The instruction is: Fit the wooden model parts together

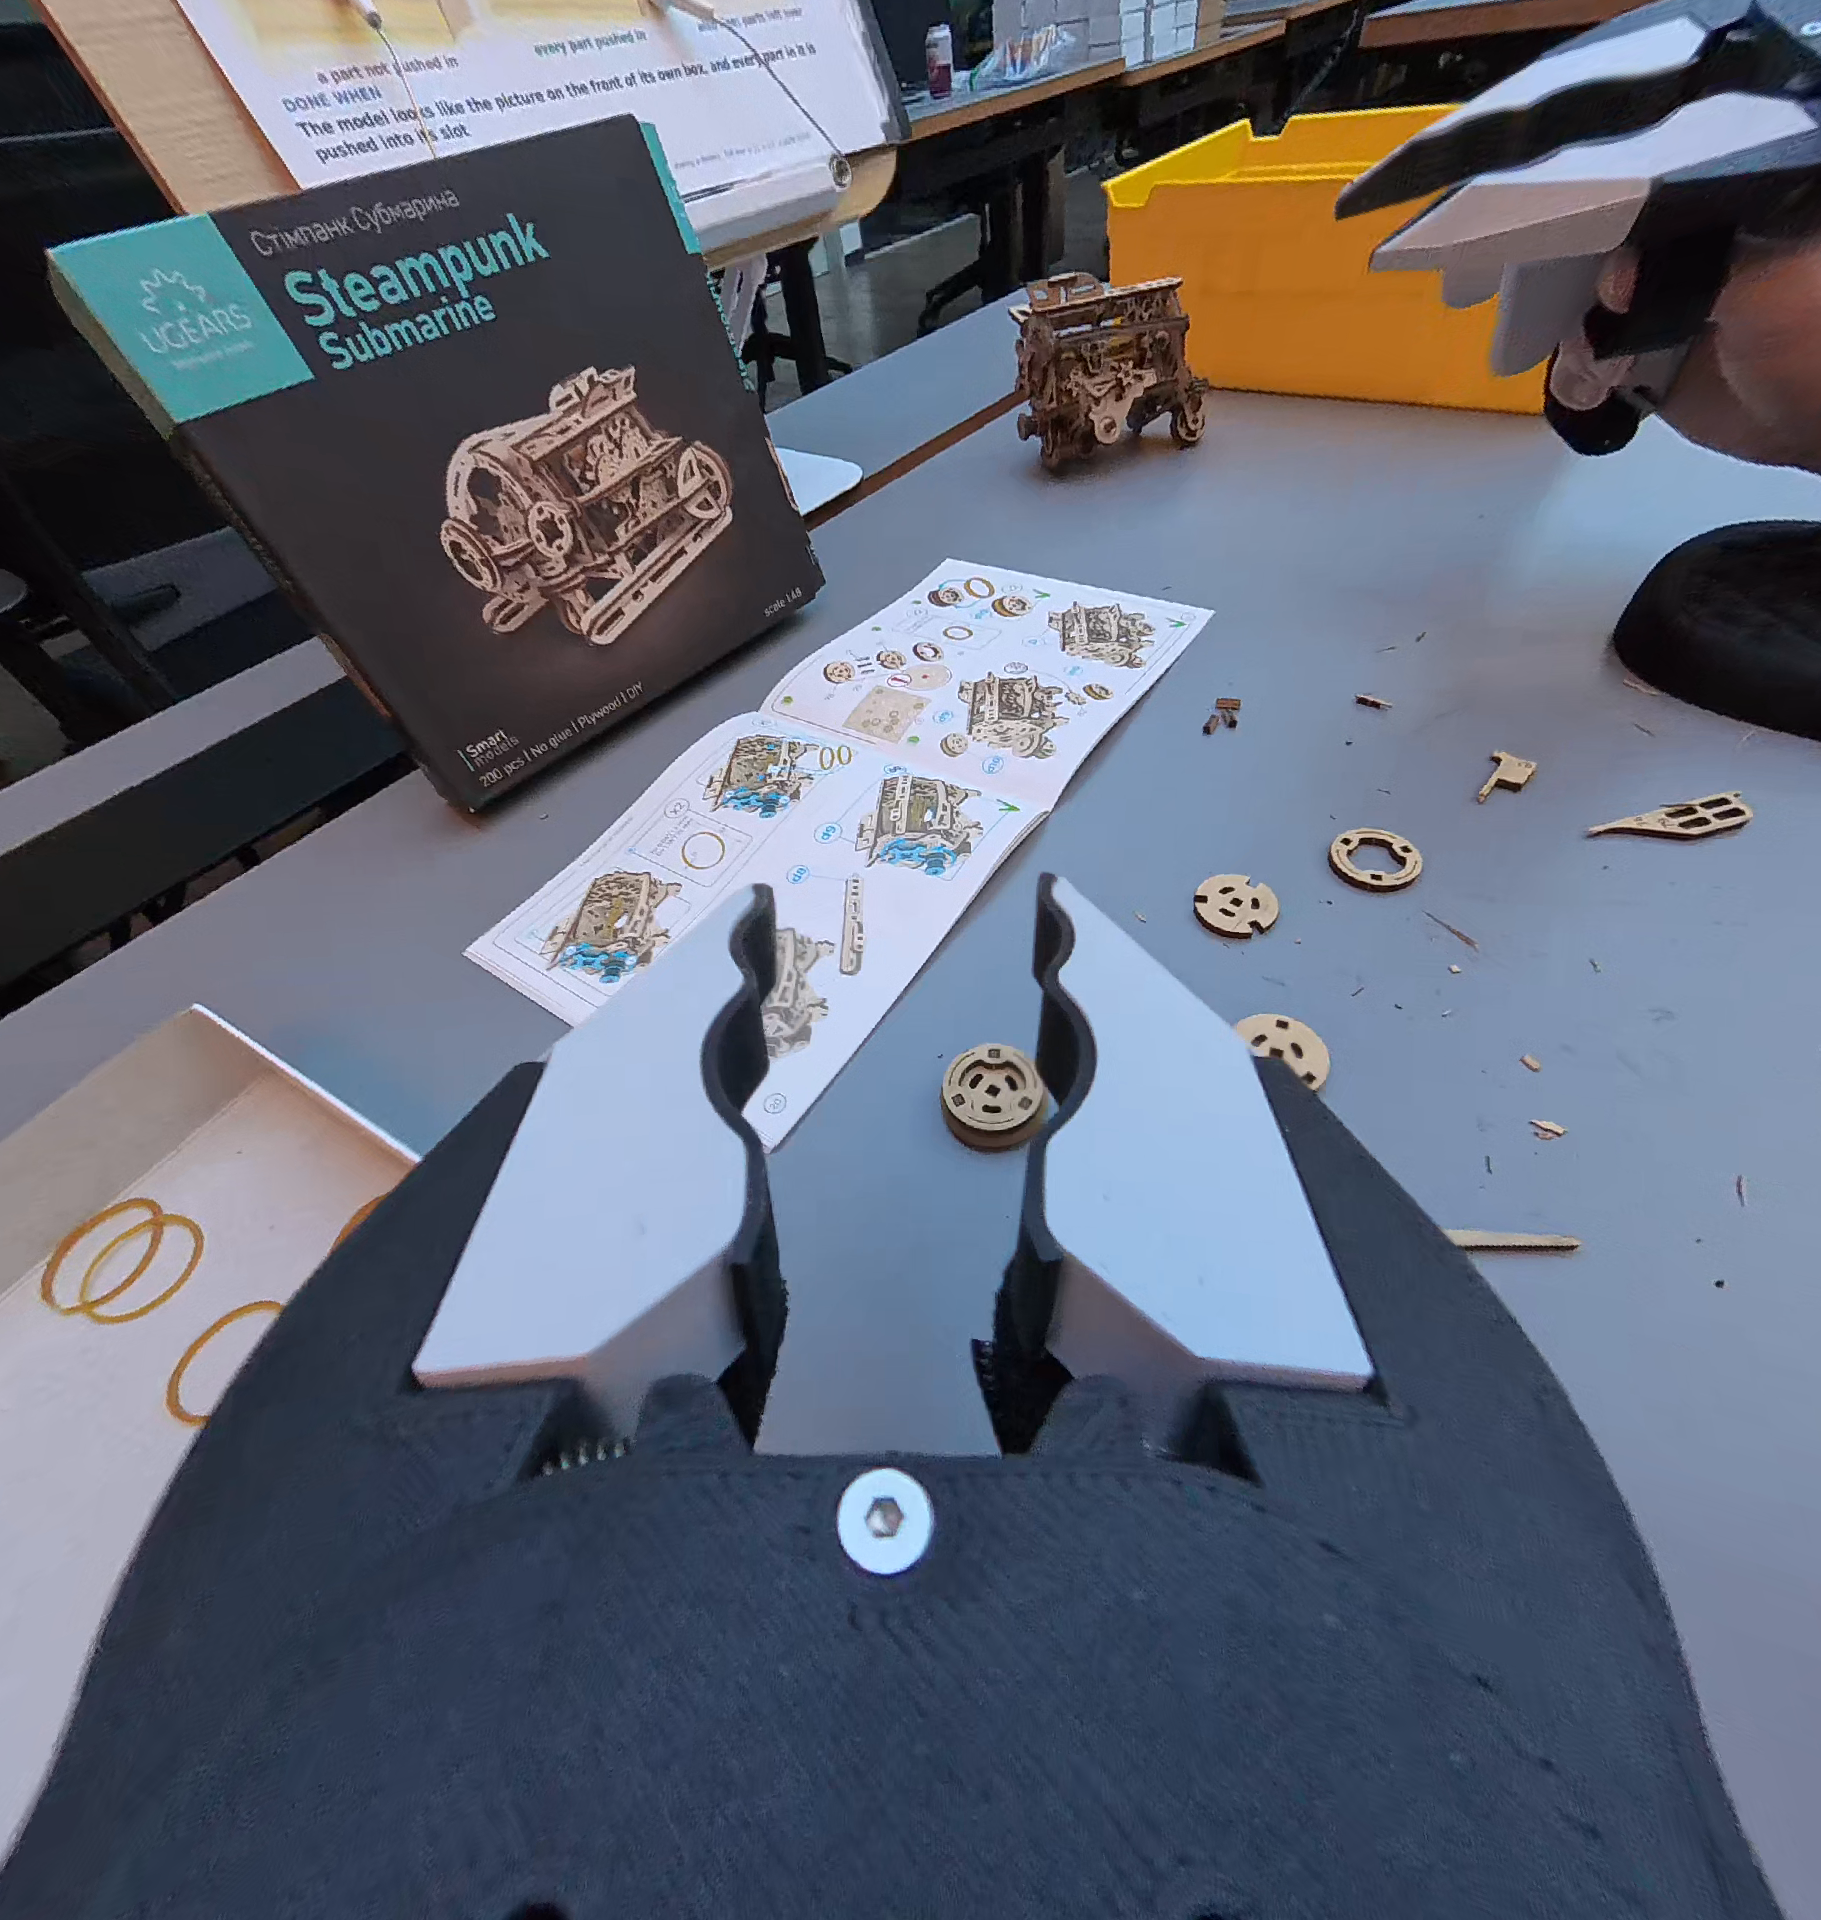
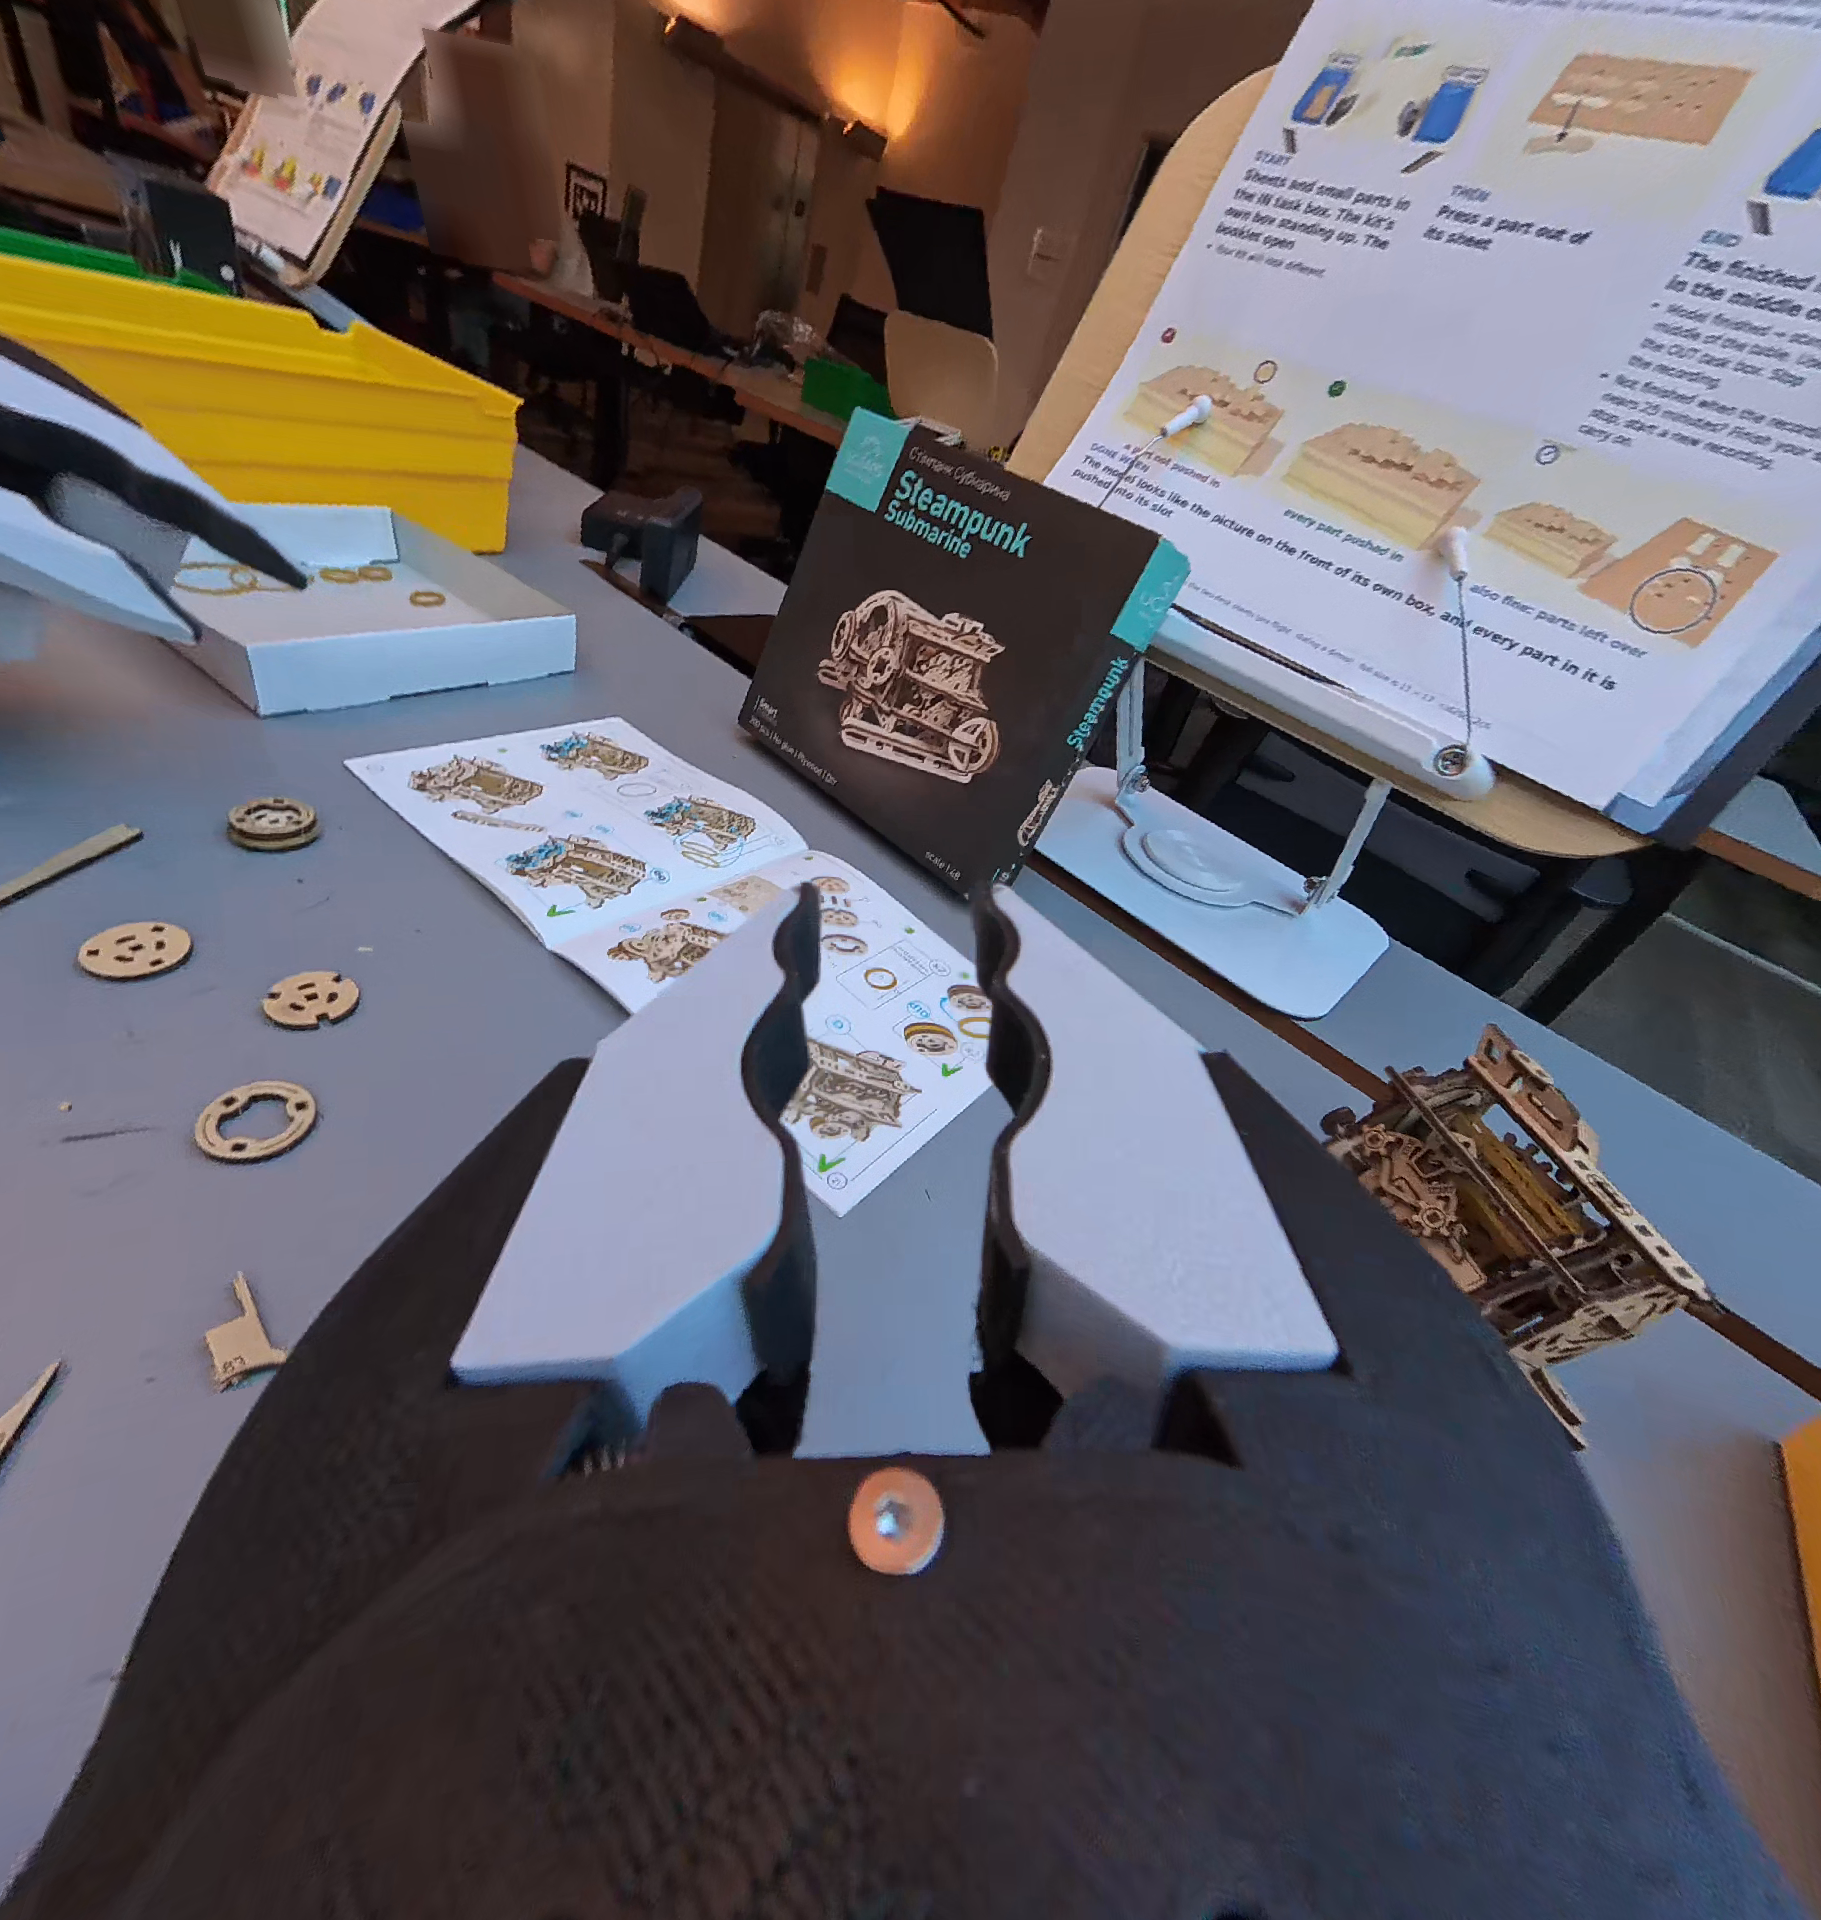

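Matt grey table (image 1: 1301, 582), pale wooden discs (image 1: 1235, 905)

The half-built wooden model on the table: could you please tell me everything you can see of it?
The wooden model is a boxy, pale-brown laser-cut plywood frame packed with gears, with small wheels underneath. It stands upright on the grey table, near its far edge, in front of the yellow bin and beyond the open booklet. Neither gripper touches it.

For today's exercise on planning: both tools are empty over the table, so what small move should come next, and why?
Probably lower the left tool onto the stacked wooden wheel lying just beyond its open fingers. Both tools hold nothing, the right tool hangs over the open booklet, and the part-built model stands apart, so a loose part must be picked up first.
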Demonstrator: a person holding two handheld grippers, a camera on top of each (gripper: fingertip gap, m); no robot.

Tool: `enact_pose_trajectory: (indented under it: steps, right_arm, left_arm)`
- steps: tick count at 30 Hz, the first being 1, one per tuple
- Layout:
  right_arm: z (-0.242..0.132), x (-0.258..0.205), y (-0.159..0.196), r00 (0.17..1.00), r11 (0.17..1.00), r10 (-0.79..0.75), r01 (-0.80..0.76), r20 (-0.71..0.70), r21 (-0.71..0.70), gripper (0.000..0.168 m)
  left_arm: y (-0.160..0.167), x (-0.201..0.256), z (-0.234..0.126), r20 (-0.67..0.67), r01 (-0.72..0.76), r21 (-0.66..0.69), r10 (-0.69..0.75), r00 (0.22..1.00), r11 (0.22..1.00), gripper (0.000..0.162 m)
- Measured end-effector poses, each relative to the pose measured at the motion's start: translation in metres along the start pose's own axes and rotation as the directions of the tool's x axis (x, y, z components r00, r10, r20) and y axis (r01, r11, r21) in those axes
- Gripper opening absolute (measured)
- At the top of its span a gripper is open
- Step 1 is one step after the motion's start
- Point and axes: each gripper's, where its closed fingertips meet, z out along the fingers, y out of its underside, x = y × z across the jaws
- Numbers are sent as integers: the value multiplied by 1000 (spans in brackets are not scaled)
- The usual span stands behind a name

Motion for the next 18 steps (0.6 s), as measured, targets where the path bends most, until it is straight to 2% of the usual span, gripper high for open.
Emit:
enact_pose_trajectory:
  steps: [5,8,11,18]
  right_arm:
    - [-7,20,-15,993,994,50,-39,-104,103,80]
    - [-15,25,-30,986,982,43,-11,-162,190,96]
    - [-20,28,-40,975,972,21,32,-220,232,107]
    - [-9,15,-32,979,975,13,32,-202,221,103]
  left_arm:
    - [-12,-6,-2,6,34,68,-35,999,997,78]
    - [-20,-4,-9,13,23,118,-24,1000,993,79]
    - [-22,1,-15,19,10,135,-13,1000,991,78]
    - [-24,10,-20,5,39,148,-40,999,988,74]
